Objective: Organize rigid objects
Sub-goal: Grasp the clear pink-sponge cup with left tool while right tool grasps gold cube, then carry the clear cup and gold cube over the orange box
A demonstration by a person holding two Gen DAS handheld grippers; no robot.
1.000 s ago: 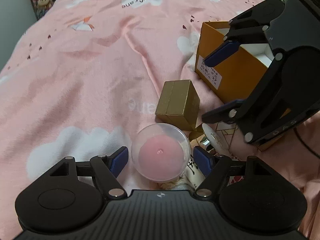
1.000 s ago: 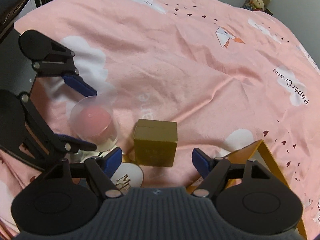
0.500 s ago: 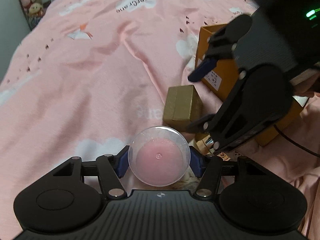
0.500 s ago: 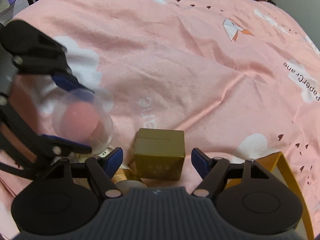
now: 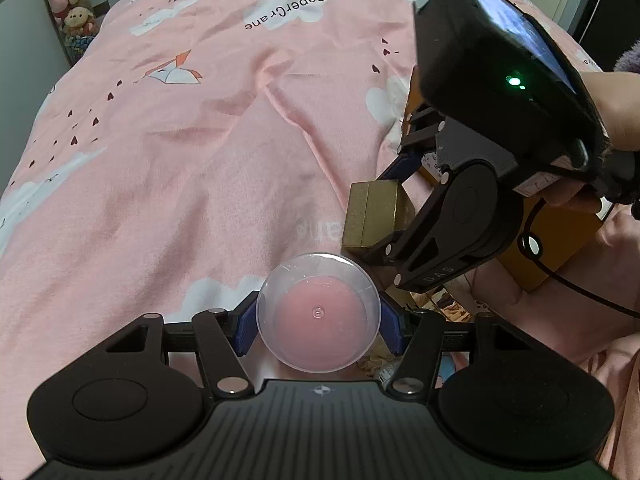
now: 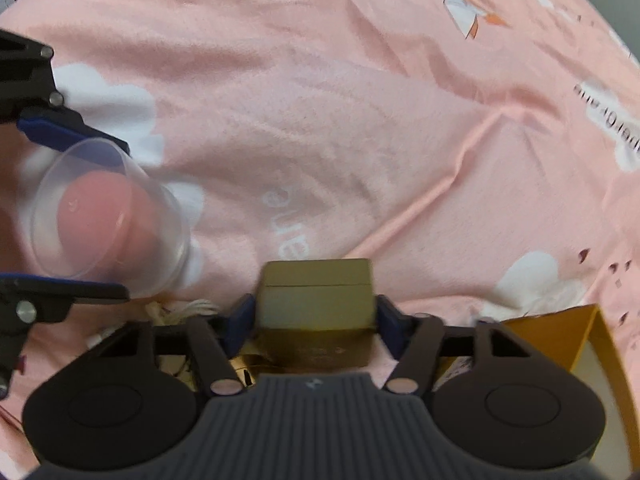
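The left tongs (image 5: 318, 326) are clamped on a clear plastic cup (image 5: 318, 312) across its wall, blue pads on either side, so the cup rides with its mouth facing forward and its pink base visible through it. The right tongs (image 6: 316, 314) are closed against the two side faces of a small gold box (image 6: 316, 296), a grip across flat parallel sides that should keep it square. Both grasps sit beside the orange cardboard box (image 6: 560, 340), which looks like the intended container on the pink bedspread (image 5: 200, 160). The left view shows the holder's hand (image 5: 608, 112) and the orange box behind the right tool; the right view alone shows the cup tilted sideways clear of the bed.
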